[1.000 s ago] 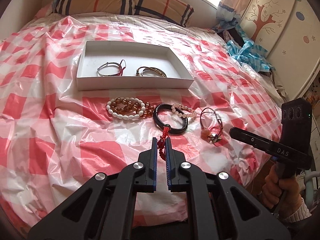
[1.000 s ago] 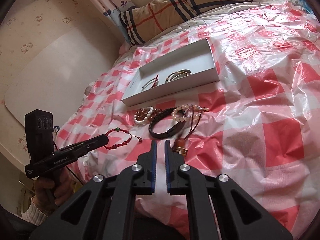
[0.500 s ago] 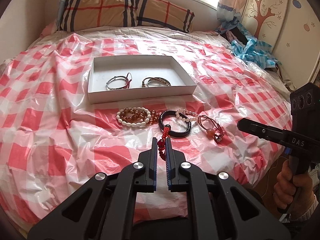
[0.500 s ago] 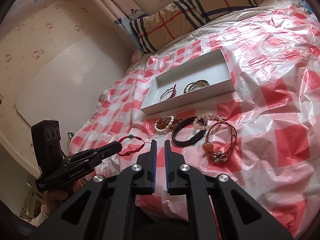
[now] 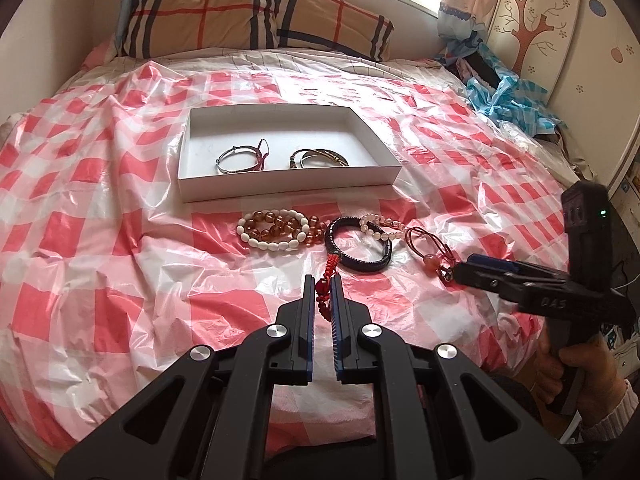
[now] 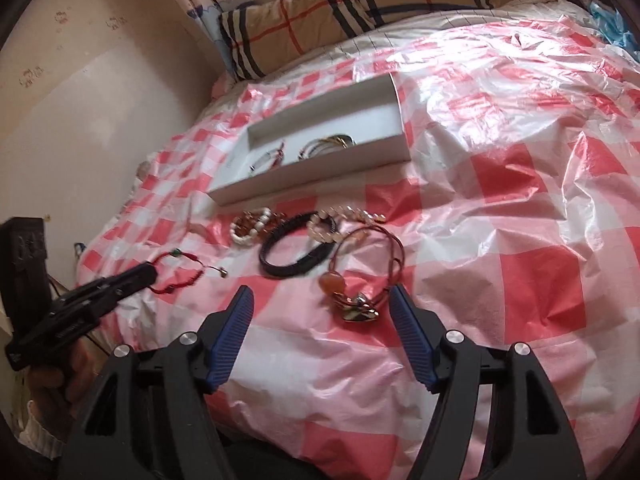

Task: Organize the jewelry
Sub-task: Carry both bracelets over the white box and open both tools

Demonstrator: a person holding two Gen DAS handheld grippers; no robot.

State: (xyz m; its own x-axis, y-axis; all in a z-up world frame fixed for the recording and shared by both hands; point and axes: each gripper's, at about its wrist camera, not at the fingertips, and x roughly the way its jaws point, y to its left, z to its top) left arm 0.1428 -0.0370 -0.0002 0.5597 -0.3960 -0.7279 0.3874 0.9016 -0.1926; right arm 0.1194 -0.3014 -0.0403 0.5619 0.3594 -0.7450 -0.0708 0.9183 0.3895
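My left gripper (image 5: 322, 280) is shut on a red cord bracelet (image 5: 325, 292), held above the bed; the bracelet also shows in the right wrist view (image 6: 180, 274). My right gripper (image 6: 322, 294) is open wide, low over a red cord bracelet with an orange bead and a metal charm (image 6: 356, 284). A white box (image 5: 192, 192) holds a silver bangle (image 5: 240, 158) and a gold bangle (image 5: 320, 157). In front of it lie a white and amber bead bracelet (image 5: 276, 230), a black braided bracelet (image 5: 356, 244) and a pale pink bead bracelet (image 5: 378, 226).
A red and white checked plastic sheet (image 5: 100, 248) covers the bed. Plaid pillows (image 5: 248, 20) lie at the head. Blue cloth (image 5: 508, 98) is piled at the right by a painted cabinet (image 5: 560, 28). A wall (image 6: 80, 100) runs along the left.
My right gripper has opened wide and moved forward down to the charm bracelet. My left gripper has drawn back and up with the red cord bracelet.
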